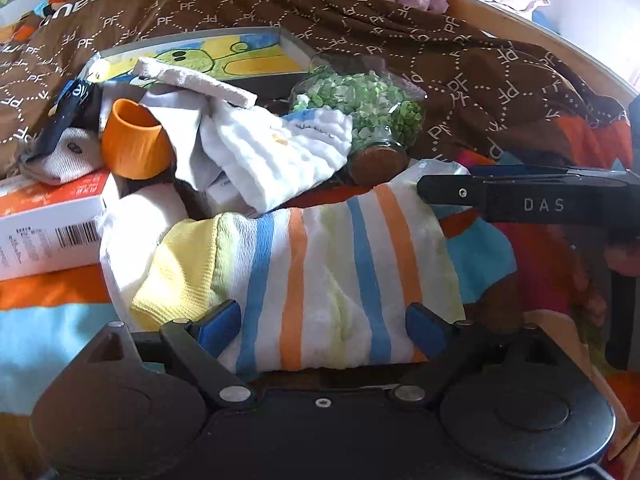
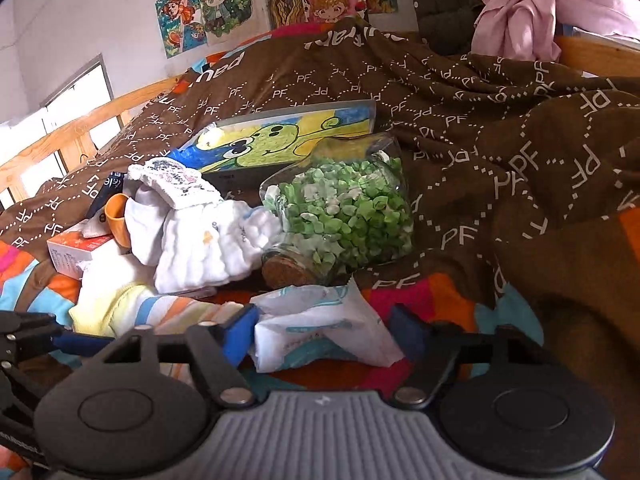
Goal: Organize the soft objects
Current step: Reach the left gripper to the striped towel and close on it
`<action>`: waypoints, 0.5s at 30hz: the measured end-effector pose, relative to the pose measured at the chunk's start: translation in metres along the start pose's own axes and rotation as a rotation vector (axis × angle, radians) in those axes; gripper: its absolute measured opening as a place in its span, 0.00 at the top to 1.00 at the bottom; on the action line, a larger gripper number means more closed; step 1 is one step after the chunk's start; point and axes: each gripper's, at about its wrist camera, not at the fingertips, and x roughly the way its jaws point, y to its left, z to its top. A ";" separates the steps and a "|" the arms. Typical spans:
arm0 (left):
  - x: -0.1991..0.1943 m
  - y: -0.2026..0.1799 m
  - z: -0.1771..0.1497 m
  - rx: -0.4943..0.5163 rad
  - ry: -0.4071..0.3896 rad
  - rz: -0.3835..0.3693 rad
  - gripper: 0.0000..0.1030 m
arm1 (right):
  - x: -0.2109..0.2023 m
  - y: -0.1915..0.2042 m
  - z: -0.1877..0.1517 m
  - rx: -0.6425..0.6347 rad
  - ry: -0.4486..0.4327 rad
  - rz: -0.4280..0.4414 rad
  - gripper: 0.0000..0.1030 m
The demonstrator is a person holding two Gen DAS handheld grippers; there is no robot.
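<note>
Left wrist view: striped towel (image 1: 320,276) lies on the bed directly between the left gripper (image 1: 324,330), which stands wide, unclamped. Right gripper (image 2: 324,334) straddles a tissue pack (image 2: 320,328), ungripped.

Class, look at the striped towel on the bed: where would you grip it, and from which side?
Grip the striped towel at its bunched near edge, coming from the near side, tilted down. That edge is puffed up off the bed, and the left gripper already straddles it.
</note>
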 end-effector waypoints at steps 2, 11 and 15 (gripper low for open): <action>0.002 -0.002 -0.001 -0.008 0.001 0.006 0.14 | 0.000 0.001 -0.001 0.007 0.021 0.015 0.33; 0.003 -0.007 -0.004 0.001 0.028 0.062 0.43 | 0.003 0.001 -0.006 0.002 0.064 0.024 0.31; 0.000 -0.008 -0.005 0.017 0.035 0.065 0.58 | 0.004 0.003 -0.007 0.001 0.091 0.031 0.33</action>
